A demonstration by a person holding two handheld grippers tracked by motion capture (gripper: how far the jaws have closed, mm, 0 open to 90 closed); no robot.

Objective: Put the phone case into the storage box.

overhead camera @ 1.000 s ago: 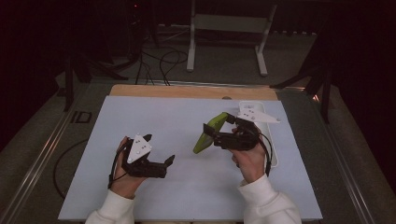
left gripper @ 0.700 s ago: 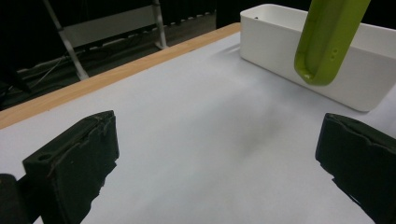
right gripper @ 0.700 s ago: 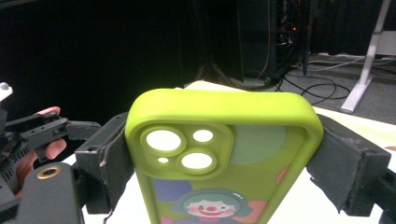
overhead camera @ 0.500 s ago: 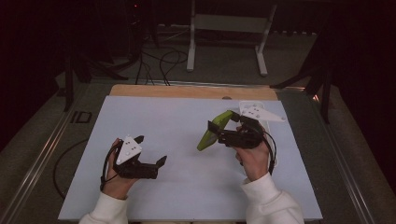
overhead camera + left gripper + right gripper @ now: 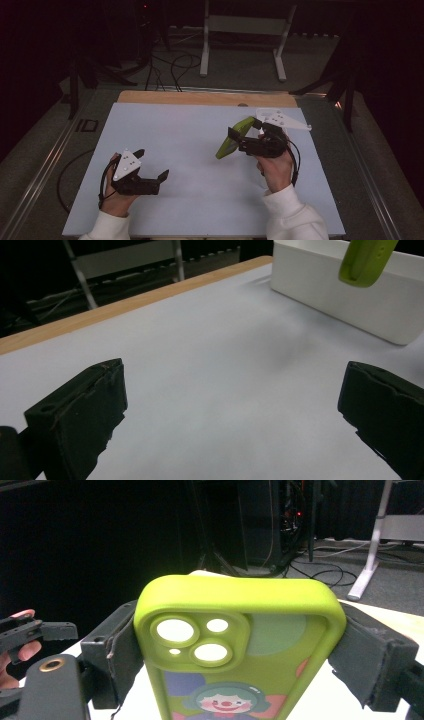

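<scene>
Lime-green phone case (image 5: 240, 650) with a clown print, tilted above the table, apparently empty.

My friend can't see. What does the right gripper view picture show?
A lime-green rubbery phone case, with camera cutouts and a cartoon clown printed on it, is clamped by its sides in the right gripper. Behind it the room is dark, with cables on the floor.

Light falls from above onto the white table (image 5: 200, 150), which reads bright and even, while the room behind it sinks into near black. The high view is soft and slightly grainy, with only faint shadows under the hands. In the left gripper view the near jaws blur. In the right gripper view the green phone case (image 5: 240, 645) is vivid, its camera holes blown out white.
</scene>
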